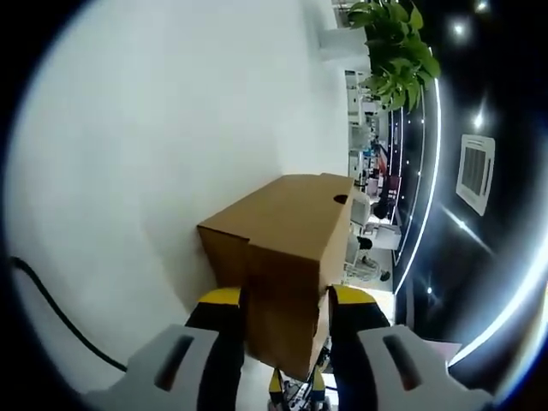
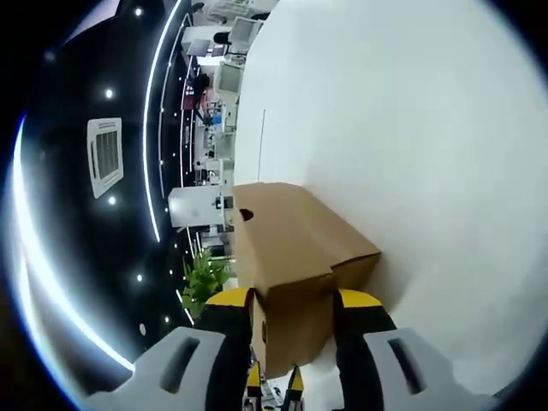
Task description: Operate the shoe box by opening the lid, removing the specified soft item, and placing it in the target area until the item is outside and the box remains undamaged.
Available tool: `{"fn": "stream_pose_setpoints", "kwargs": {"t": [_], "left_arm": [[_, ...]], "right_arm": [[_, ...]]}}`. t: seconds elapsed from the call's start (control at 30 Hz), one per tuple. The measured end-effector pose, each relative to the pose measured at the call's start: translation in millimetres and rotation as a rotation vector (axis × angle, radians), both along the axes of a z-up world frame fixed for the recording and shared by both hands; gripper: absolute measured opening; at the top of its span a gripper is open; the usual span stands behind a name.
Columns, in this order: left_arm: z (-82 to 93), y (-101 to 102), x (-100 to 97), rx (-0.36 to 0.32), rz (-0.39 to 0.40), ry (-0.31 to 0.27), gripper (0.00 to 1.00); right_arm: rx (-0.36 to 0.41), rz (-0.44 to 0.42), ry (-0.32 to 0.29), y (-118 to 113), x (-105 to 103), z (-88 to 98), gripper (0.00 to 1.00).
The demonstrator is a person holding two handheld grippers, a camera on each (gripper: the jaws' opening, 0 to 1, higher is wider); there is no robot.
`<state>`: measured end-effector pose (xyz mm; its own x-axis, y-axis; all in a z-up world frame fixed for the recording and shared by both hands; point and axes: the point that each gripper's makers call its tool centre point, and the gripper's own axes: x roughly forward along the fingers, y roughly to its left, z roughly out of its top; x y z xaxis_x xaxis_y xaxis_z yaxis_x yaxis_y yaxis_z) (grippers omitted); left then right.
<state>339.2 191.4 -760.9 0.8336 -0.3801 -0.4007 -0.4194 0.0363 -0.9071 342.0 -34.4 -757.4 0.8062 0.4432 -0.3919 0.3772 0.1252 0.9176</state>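
Both views, rolled sideways, look closely along opposite ends of the shoe box (image 1: 287, 248).

Left gripper (image 1: 287, 321): two grey fingers (image 1: 221, 338) with yellow tips rise from the bottom of the left gripper view, one on each side of the box (image 1: 287, 248). Tips lie against the box's end flap, closed onto it.

Right gripper (image 2: 291, 321): same build, grey fingers (image 2: 229, 338), yellow tips. They straddle the box's opposite end, pressed to the cardboard on both sides.

Both views are rolled well off level.
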Motion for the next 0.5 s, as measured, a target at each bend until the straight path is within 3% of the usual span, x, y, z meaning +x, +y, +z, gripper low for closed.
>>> {"fn": "stream_pose_setpoints", "kwargs": {"t": [0.1, 0.5], "left_arm": [[2.7, 0.4, -1.6, 0.007, -0.011, -0.007, 0.33], [9.6, 1.3, -4.2, 0.021, -0.022, -0.003, 0.3]], "right_arm": [[0.027, -0.005, 0.006, 0.7, -2.2, 2.7, 0.29], [0.014, -0.013, 0.022, 3.1, -4.8, 8.4, 0.28]]}}
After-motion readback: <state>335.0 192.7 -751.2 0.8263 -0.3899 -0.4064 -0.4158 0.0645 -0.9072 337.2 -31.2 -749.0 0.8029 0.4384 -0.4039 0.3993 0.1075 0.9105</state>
